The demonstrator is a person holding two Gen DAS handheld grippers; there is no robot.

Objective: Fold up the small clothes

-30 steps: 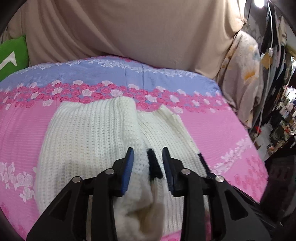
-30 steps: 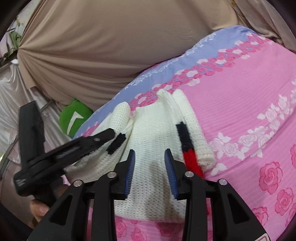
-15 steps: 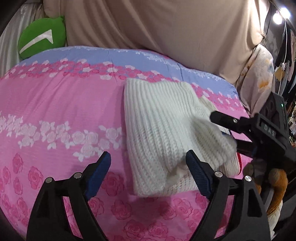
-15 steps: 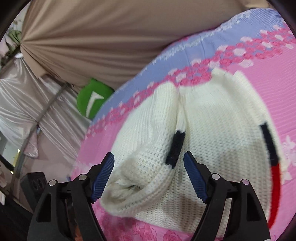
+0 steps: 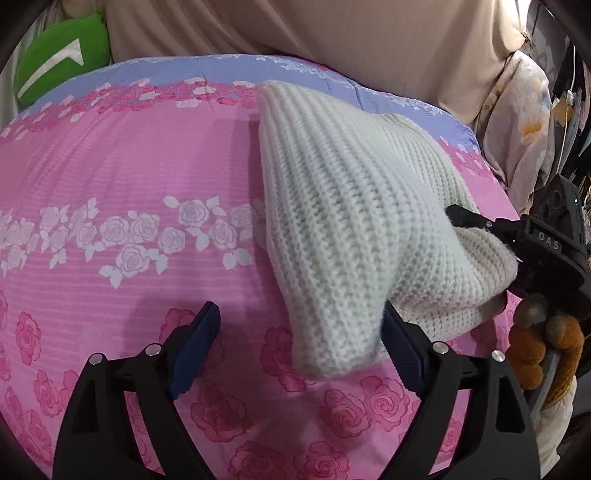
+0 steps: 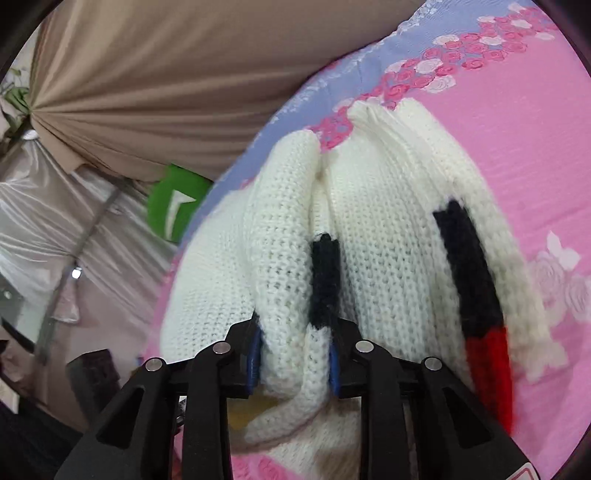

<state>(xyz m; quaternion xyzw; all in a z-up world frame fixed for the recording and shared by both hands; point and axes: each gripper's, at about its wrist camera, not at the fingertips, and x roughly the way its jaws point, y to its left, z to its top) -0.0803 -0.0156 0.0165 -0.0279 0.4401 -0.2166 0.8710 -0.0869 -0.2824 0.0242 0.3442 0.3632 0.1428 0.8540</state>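
A small white knitted sweater lies folded on the pink flowered bedspread. It has black and red stripes on its right side. My left gripper is open and empty; the sweater's near corner hangs between its fingers. My right gripper is shut on a thick fold of the sweater next to a short black stripe. In the left wrist view the right gripper grips the sweater's right edge and lifts it.
A green cushion lies at the bed's far left corner. A beige curtain hangs behind the bed. Flowered cloth and clutter stand beyond the right edge of the bed.
My left gripper let go of the sweater, opened wide and drew back to the left. My right gripper opened, moved onto the fold and shut on it.
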